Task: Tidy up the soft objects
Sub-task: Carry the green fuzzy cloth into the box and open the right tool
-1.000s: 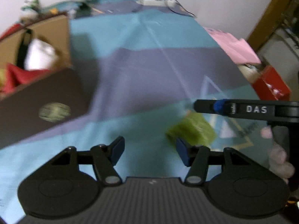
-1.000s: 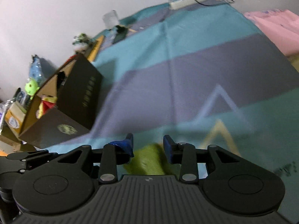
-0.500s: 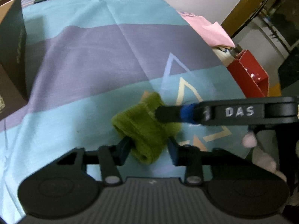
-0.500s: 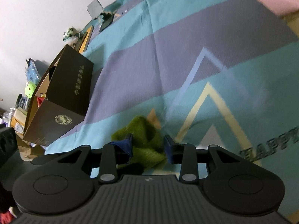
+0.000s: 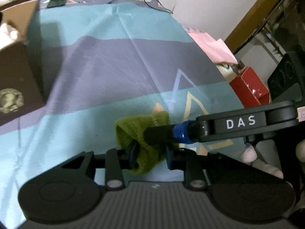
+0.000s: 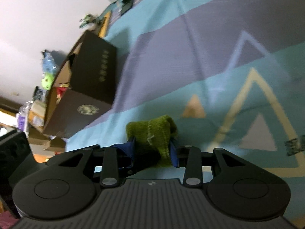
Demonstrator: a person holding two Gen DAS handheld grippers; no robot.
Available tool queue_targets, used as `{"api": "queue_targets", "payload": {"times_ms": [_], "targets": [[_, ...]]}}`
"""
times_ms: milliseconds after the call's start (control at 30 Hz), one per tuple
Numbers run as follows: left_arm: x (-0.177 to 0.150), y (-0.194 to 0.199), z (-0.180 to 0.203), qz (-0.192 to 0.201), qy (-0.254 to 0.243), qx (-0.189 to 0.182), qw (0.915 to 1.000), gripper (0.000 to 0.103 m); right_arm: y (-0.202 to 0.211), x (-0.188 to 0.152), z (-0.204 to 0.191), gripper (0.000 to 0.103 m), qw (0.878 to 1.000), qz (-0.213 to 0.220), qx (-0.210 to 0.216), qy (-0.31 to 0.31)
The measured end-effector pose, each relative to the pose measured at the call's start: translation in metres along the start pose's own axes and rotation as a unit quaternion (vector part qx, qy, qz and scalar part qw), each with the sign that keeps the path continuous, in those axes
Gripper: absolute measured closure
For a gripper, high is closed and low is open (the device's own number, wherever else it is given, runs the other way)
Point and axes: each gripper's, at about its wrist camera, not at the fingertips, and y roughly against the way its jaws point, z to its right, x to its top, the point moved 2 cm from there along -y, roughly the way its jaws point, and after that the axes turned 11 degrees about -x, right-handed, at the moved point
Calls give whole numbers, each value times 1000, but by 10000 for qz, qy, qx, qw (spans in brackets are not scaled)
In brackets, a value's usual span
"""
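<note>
Fuzzy olive-green knitted cloth [image 5: 146, 133] bunched near the front edge of the teal-and-purple striped bedspread [image 5: 106, 61], left gripper [image 5: 150, 155] angled downward, jaws closing on it, right gripper [image 6: 152, 150] clamped on the same cloth.

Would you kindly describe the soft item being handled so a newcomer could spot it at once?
Start at the striped teal and purple bedsheet, then its printed triangles near the front edge. Just left of them is a green knitted piece, pinched by the right gripper while the left gripper is closing on it. Nothing else on the sheet is fuzzy or olive green.
</note>
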Motion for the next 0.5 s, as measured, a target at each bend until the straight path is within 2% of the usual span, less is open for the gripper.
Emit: {"api": "queue_targets", "payload": {"times_ms": [267, 500], "targets": [[3, 62, -13, 639, 89, 74, 9979, 82, 3, 7, -52, 82, 9980, 12, 545, 311], [14, 132, -24, 1311, -127, 240, 9910, 82, 11, 18, -115, 81, 9919, 304, 1038, 668]]}}
